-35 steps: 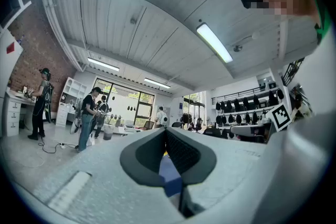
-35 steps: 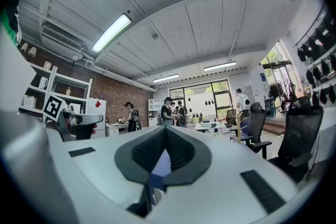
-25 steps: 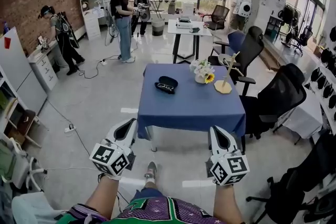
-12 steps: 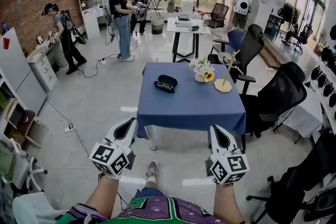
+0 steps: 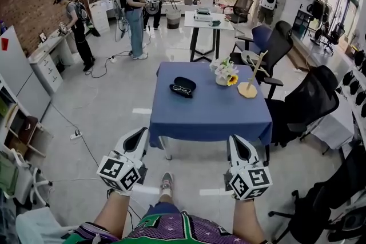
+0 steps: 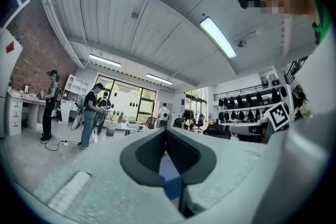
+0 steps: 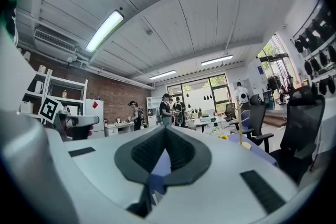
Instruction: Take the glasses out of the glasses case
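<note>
A black glasses case (image 5: 183,86) lies open on the far left part of the blue-covered table (image 5: 209,114), with a pair of glasses (image 5: 181,89) resting in it. Both grippers hover low in front of me, well short of the table's near edge. My left gripper (image 5: 140,134) points at the table's left corner with its jaws closed together and empty. My right gripper (image 5: 235,140) is likewise shut on nothing. In the left gripper view the left gripper (image 6: 165,131) shows its pads touching at the tips, and so does the right gripper (image 7: 165,130) in the right gripper view.
A vase of flowers (image 5: 223,72) and a wooden stand (image 5: 250,84) sit on the table's far right. Black office chairs (image 5: 305,107) crowd the right side. Several people (image 5: 133,7) stand at the back left. My shoe (image 5: 165,182) shows on the grey floor.
The table and case sit slightly larger and a touch further right in the head view. Both grippers hold the same pose, still shut.
</note>
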`<action>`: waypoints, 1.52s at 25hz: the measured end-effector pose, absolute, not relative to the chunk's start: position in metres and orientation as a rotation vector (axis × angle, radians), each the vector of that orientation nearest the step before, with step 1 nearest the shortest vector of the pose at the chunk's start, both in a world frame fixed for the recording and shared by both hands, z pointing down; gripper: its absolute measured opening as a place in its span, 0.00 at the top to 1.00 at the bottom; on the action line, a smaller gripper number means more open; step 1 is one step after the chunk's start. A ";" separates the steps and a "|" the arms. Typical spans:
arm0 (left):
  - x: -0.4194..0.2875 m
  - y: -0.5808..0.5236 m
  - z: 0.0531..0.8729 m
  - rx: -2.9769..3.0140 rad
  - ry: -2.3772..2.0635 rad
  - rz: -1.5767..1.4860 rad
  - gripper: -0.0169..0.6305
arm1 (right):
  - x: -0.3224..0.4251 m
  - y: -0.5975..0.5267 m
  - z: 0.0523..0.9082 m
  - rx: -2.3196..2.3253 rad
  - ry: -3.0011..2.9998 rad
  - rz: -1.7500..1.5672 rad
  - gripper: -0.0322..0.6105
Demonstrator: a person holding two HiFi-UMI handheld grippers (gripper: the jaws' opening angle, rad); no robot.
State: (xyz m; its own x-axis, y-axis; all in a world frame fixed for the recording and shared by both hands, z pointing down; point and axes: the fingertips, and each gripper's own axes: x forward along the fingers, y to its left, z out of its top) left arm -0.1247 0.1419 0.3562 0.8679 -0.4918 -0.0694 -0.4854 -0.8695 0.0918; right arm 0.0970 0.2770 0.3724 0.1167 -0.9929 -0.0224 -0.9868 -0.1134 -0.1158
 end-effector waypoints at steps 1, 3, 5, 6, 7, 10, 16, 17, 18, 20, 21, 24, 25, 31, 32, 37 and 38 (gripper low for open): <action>-0.124 0.137 0.359 2.964 -0.780 -0.136 0.95 | 0.099 0.271 0.375 -2.269 2.023 -0.099 0.95; -0.123 0.124 0.362 2.960 -0.784 -0.131 0.95 | 0.101 0.258 0.379 -2.271 2.029 -0.112 0.95; -0.121 0.109 0.362 2.954 -0.784 -0.129 0.95 | 0.103 0.242 0.379 -2.270 2.036 -0.121 0.95; -0.119 0.101 0.362 2.950 -0.784 -0.129 0.95 | 0.105 0.233 0.378 -2.270 2.039 -0.122 0.95; -0.117 0.092 0.360 2.947 -0.784 -0.132 0.95 | 0.107 0.225 0.376 -2.269 2.045 -0.120 0.95; -0.106 0.061 0.356 2.941 -0.783 -0.146 0.95 | 0.117 0.195 0.370 -2.277 2.063 -0.108 0.95; -0.082 -0.007 0.350 2.945 -0.761 -0.171 0.95 | 0.144 0.126 0.356 -2.310 2.066 -0.085 0.95; -0.078 -0.018 0.350 2.946 -0.753 -0.171 0.95 | 0.147 0.114 0.354 -2.311 2.066 -0.081 0.95; -0.075 -0.028 0.349 2.945 -0.749 -0.173 0.95 | 0.150 0.103 0.353 -2.309 2.067 -0.079 0.95; -0.070 -0.047 0.345 2.941 -0.747 -0.178 0.95 | 0.153 0.080 0.349 -2.302 2.078 -0.078 0.95; -0.069 -0.056 0.343 2.940 -0.746 -0.178 0.95 | 0.154 0.069 0.347 -2.298 2.086 -0.078 0.95; -0.065 -0.080 0.337 2.946 -0.743 -0.171 0.95 | 0.153 0.041 0.343 -2.285 2.105 -0.084 0.95; -0.064 -0.088 0.335 2.947 -0.740 -0.169 0.95 | 0.153 0.032 0.341 -2.282 2.107 -0.087 0.95; -0.056 -0.130 0.325 2.960 -0.703 -0.181 0.95 | 0.154 -0.010 0.329 -2.297 2.100 -0.067 0.95; -0.054 -0.137 0.324 2.962 -0.695 -0.184 0.95 | 0.155 -0.017 0.328 -2.301 2.098 -0.062 0.95; -0.046 -0.169 0.326 2.970 -0.655 -0.186 0.95 | 0.157 -0.048 0.326 -2.313 2.087 -0.050 0.95; -0.046 -0.176 0.327 2.968 -0.649 -0.188 0.95 | 0.157 -0.055 0.326 -2.318 2.087 -0.050 0.95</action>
State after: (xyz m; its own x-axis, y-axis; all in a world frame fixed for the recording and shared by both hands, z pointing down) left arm -0.0457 -0.1757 0.3267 0.9016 -0.4210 -0.0994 -0.4089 -0.9045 0.1215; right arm 0.1567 -0.0547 0.3262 0.1045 -0.9945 0.0088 -0.9938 -0.1048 -0.0383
